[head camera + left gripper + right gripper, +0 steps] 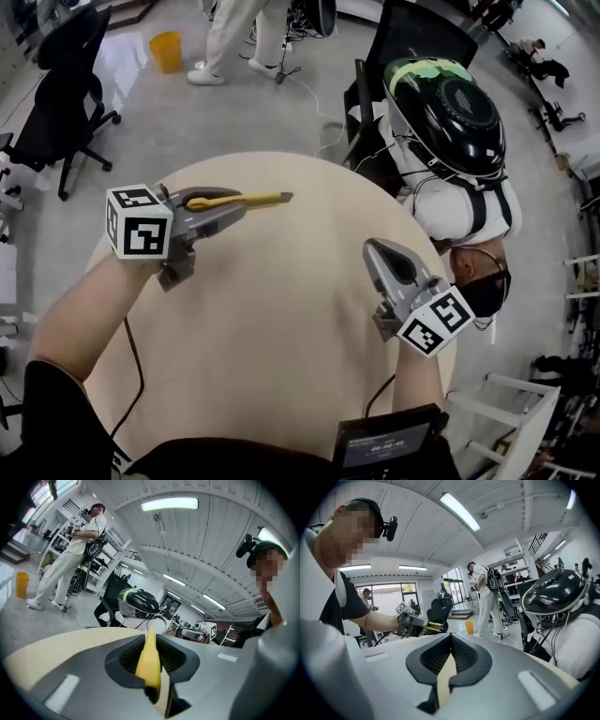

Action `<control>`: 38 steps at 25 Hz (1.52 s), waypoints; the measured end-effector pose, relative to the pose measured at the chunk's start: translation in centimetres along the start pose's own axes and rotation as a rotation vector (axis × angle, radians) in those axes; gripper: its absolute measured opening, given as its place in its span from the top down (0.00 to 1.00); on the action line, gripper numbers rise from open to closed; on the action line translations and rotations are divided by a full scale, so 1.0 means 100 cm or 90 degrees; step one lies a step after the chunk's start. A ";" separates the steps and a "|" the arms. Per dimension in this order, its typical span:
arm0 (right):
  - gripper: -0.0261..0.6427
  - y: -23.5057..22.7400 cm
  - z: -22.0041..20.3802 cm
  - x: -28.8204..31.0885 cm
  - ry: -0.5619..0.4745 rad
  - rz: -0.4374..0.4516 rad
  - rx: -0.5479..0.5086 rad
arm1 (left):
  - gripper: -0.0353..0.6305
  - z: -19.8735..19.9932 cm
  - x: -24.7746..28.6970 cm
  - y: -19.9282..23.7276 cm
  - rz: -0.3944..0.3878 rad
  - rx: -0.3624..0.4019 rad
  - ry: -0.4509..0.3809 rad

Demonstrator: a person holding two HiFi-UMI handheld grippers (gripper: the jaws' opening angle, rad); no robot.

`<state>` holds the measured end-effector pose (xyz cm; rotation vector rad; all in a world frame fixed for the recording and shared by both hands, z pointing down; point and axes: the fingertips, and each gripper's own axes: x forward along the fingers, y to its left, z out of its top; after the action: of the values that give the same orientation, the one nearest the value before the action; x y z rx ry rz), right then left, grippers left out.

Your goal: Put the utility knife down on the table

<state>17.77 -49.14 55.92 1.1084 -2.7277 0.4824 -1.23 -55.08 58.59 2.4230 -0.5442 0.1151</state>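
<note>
A yellow utility knife [246, 200] is clamped in my left gripper [236, 208] above the far left part of the round beige table [272, 356]. Its tip sticks out to the right past the jaws. In the left gripper view the knife [150, 660] stands edge-on between the pads of the left gripper [151, 644]. My right gripper [368, 247] hovers over the table's right side, jaws shut with nothing in them. The right gripper view shows the right gripper [451, 638] closed, and the left gripper [410, 624] with the knife [433, 628] across the table.
A black and green helmet [448, 101] rests on white cloth over a chair just past the table's far right edge. On the floor beyond are a black office chair [66, 94], a yellow bucket [166, 50] and a standing person [234, 37]. A small screen [389, 441] sits near me.
</note>
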 end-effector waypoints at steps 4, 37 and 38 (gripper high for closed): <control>0.94 -0.012 -0.021 0.011 0.012 0.001 -0.002 | 0.84 -0.012 0.034 0.024 -0.005 -0.013 0.028; 0.94 -0.027 -0.046 0.036 0.018 0.037 -0.015 | 0.33 -0.018 0.110 0.076 0.045 0.131 0.074; 0.94 -0.027 -0.048 0.035 0.018 0.037 -0.016 | 0.33 -0.019 0.111 0.075 0.043 0.132 0.075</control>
<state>17.25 -51.55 61.93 1.0115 -2.7409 0.4675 5.89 -63.15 66.80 2.5786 -0.5866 0.3566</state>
